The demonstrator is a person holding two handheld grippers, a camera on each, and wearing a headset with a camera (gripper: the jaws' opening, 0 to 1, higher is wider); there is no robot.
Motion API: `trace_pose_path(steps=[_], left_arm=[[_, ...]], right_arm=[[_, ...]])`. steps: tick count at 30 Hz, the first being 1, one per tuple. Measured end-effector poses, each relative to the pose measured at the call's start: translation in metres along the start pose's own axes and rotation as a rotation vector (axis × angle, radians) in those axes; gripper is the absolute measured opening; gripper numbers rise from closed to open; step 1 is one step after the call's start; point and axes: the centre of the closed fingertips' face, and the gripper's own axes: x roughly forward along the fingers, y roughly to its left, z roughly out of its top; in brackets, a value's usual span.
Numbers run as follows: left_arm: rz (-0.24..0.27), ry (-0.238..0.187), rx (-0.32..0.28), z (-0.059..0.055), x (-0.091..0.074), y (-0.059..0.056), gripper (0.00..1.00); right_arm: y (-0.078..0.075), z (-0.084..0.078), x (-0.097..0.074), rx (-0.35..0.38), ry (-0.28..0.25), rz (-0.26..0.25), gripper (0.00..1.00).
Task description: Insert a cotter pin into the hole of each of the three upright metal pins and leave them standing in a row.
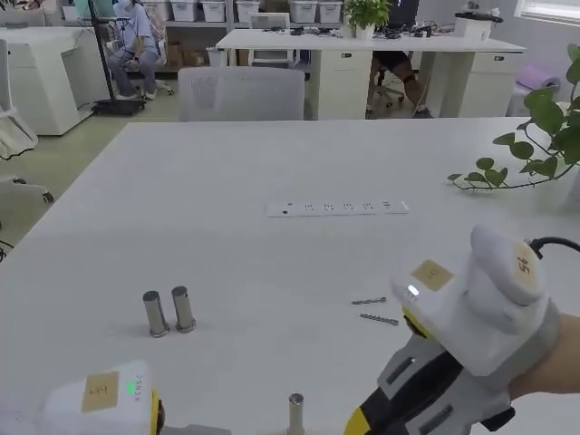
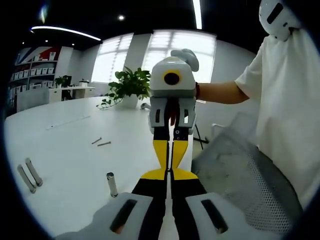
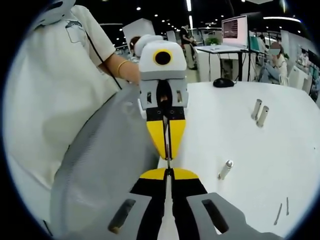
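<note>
— How do our fingers stand?
— Both pairs are pressed narrow. The left gripper (image 2: 170, 175) and right gripper (image 3: 169, 172) meet tip to tip.
— And the task's things?
— 2 metal pins (image 1: 156, 314) stand lower left, a 3rd metal pin (image 1: 295, 412) at bottom centre. 2 cotter pins (image 1: 369, 301) lie right of centre on the table (image 1: 272, 263).

left gripper (image 2: 170, 175) and right gripper (image 2: 171, 159) face each other nose to nose, fingertips meeting or all but touching. both pairs of jaws pressed together, no gap between the fingers. bare right forearm (image 2: 220, 92) extends back behind its fingers. left forearm (image 3: 116, 70) does likewise.
</note>
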Motion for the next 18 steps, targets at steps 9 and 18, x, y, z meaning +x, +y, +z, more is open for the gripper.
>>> trace_pose_path(steps=[9,18], left_arm=[[0.008,-0.012,0.0,0.0032,-0.002,0.0025,0.0],[0.038,0.009,0.007,-0.0008,-0.0005,0.0067,0.05]], right_arm=[[-0.0033,0.0043,-0.0013,-0.031,-0.016,-0.025,0.03],[-0.0075,0.0086,-0.0035,-0.056,-0.019,-0.057,0.02]])
